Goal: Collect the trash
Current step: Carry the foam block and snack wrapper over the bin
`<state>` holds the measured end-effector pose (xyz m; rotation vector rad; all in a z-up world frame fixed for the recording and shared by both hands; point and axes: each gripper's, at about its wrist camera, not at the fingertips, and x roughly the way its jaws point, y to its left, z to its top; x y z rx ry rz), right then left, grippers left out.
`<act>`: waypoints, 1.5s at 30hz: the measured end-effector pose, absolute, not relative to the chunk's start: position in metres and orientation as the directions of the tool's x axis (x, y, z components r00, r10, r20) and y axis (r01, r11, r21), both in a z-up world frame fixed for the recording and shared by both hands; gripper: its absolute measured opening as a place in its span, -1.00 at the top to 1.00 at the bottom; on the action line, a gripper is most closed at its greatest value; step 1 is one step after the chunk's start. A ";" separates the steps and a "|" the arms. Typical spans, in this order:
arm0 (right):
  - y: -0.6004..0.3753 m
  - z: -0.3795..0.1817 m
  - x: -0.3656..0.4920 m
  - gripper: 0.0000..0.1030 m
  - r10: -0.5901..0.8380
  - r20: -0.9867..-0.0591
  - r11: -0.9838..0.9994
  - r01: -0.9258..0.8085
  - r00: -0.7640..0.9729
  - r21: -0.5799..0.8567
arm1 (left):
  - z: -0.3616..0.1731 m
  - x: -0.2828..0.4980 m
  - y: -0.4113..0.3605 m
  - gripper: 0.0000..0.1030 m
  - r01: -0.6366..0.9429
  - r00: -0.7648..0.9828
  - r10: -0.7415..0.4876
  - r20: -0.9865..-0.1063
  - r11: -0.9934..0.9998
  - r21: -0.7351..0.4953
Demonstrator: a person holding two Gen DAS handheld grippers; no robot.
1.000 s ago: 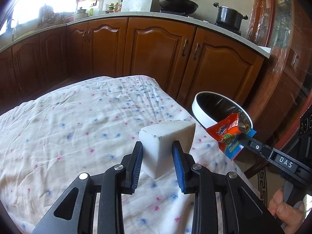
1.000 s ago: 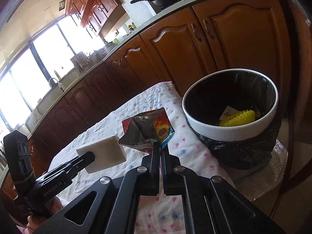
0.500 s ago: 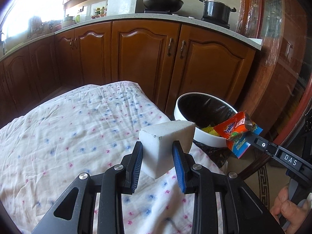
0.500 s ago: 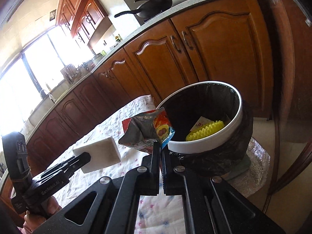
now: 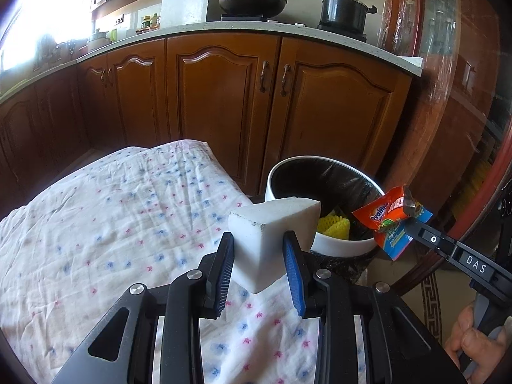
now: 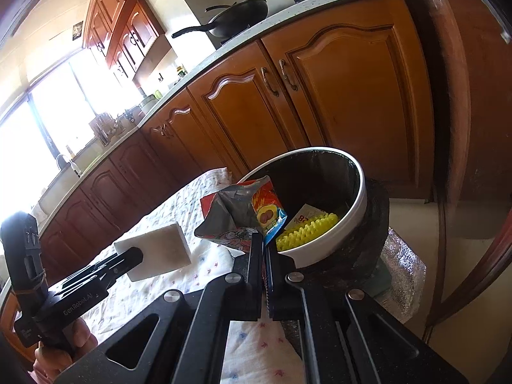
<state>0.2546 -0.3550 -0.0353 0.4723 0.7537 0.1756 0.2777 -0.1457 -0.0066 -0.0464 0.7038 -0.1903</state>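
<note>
Both claws are loaded w/ trash and aimed at the bin, which reads as the carry-to-drop step. Largest first: desk (image 5: 96, 224) under a wrinkled white cloth w/ pink and blue specks, no loose trash showing on the part in view. Bin (image 5: 336, 248), white rim w/ black liner, sits just off the desk's far right corner, lower than the top, so stuff can be let go from above. It already holds a yellow foam net (image 6: 307, 232) and a scrap of printed paper.

Left claw (image 5: 260, 256) grips a white foam block (image 5: 272, 227) across its narrow sides, blue pads pressed on both faces, block sticking out forward so it clears the fingers on release. It hangs above the desk edge, near the bin rim but not yet over the opening, I'd judge.

Right claw (image 6: 265, 252) is pinched fully shut on the bottom edge of an orange snack wrapper (image 6: 243, 214), crumpled, foil inside showing, held right at the bin's near rim. Thin edge pinch suits a limp bag.

Pose: both claws tilt downward, side by side, a hand (image 5: 470, 345) wrapped on the right handle
</note>
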 end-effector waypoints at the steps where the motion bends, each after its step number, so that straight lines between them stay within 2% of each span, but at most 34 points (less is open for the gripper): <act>1: -0.356 -0.035 0.254 0.97 0.316 -0.616 0.882 0.015 0.721 0.471 | -0.006 0.280 -0.147 0.42 0.161 0.746 -0.191 -0.637 0.981 -0.106; 24: -0.372 -0.032 0.266 0.97 0.289 -0.626 0.895 0.028 0.725 0.445 | -0.009 0.295 -0.167 0.42 0.193 0.754 -0.202 -0.625 0.978 -0.083; 45: -0.371 -0.031 0.289 0.97 0.268 -0.662 0.924 0.007 0.700 0.382 | -0.009 0.316 -0.189 0.42 0.225 0.733 -0.203 -0.649 0.973 -0.051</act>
